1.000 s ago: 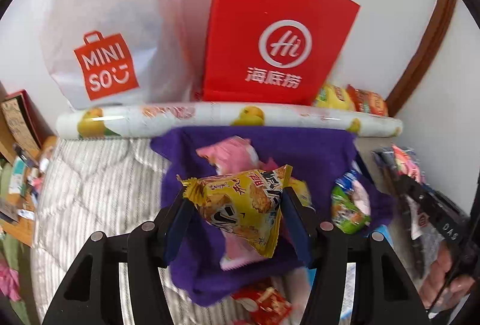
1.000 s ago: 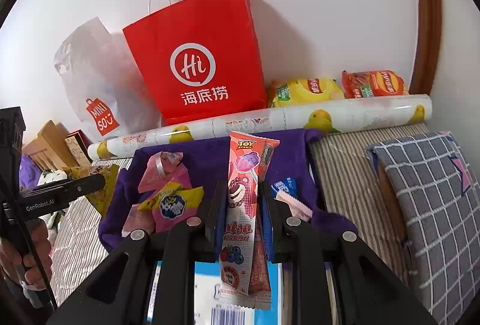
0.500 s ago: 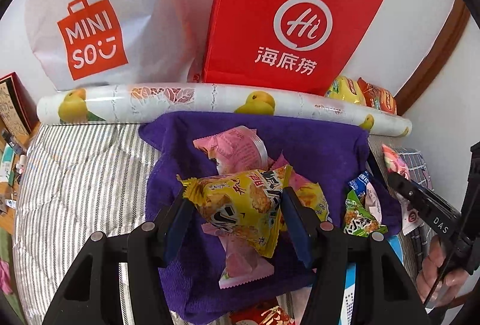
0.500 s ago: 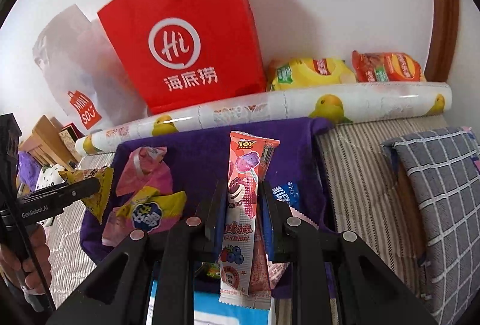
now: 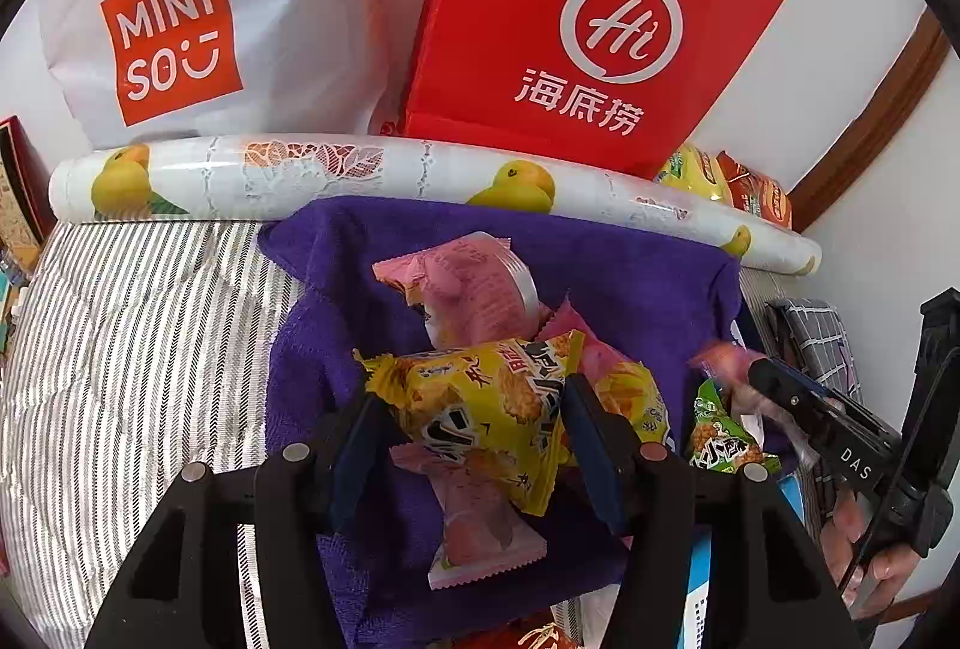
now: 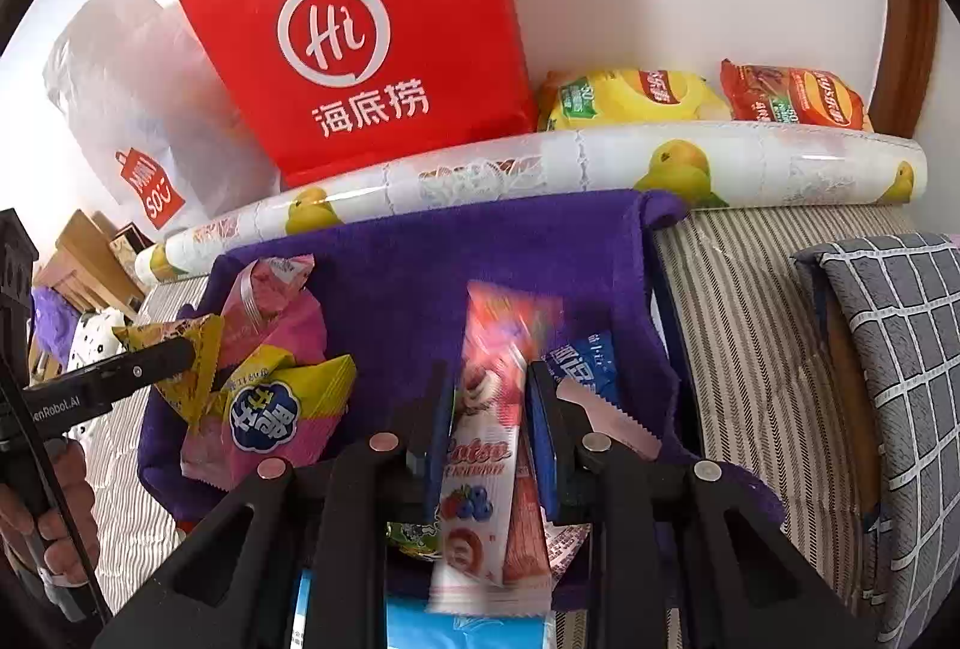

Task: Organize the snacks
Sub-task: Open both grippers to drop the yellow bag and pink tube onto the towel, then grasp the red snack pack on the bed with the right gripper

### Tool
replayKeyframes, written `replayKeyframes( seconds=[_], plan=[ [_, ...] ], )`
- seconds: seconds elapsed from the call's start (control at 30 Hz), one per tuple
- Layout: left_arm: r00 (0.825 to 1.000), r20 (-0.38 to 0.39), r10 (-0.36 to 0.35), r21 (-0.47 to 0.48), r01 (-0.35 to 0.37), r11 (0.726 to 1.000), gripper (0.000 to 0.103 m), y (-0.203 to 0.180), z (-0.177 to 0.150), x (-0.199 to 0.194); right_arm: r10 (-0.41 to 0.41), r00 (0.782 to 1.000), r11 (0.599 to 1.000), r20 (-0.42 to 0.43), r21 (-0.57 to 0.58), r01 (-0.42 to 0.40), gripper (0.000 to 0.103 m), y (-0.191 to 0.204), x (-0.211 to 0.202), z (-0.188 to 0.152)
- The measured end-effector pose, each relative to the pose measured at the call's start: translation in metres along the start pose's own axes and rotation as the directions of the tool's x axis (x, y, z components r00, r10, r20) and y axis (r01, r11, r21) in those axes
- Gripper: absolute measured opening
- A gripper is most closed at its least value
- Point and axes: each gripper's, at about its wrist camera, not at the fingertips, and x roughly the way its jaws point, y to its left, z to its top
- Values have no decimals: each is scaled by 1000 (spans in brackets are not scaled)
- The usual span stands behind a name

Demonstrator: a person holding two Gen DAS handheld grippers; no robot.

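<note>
Crinkly yellow foil packet (image 5: 480, 409) over plush purple towel (image 5: 630, 277)

Bare purple towel (image 6: 420, 283) lies open behind the snack packets (image 6: 270, 397) — free room there. Farther back the wallpaper roll (image 6: 540, 169) and red paper bag (image 6: 360, 19) block passage — striped bedding (image 5: 138, 349) left stays open.

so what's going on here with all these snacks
A person is sorting snacks onto a purple towel with two handheld grippers. The left gripper clamps a yellow snack packet above the pile. The right gripper is opening around a long pink snack stick, which is between its jaws.
</note>
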Motion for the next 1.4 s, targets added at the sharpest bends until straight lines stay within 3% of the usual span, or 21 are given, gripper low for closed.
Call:
replayKeyframes(
  seconds=[0.17, 0.37, 0.63, 1.03, 1.2, 1.4],
  plan=[
    [1000, -10, -13, -7, 13, 1000, 59, -1, 1, 0, -8, 1000, 1000, 4, -17, 8, 37, 3, -5, 1],
    [1000, -3, 3, 14, -3, 1000, 72, -6, -3, -15, -5, 1000, 1000, 25, -30, 6, 51, 13, -24, 0],
    [1000, 21, 18, 6, -18, 1000, 73, 2, -18, -50, -26, 996, 996, 81, -78, 32, 64, 42, -66, -15],
    [999, 45, 28, -36, -27, 999, 73, 37, -61, -99, 33, 996, 984, 81, -178, -18, 63, 109, -103, -74],
    [998, 26, 54, -67, -52, 996, 73, 58, -76, -104, 57, 998, 965, 5, -256, -53, 34, 145, -93, -103],
    [998, 17, 57, -111, -55, 992, 73, 85, -87, -108, 30, 998, 932, -51, -360, -47, 32, 185, -72, -122]
  ],
)
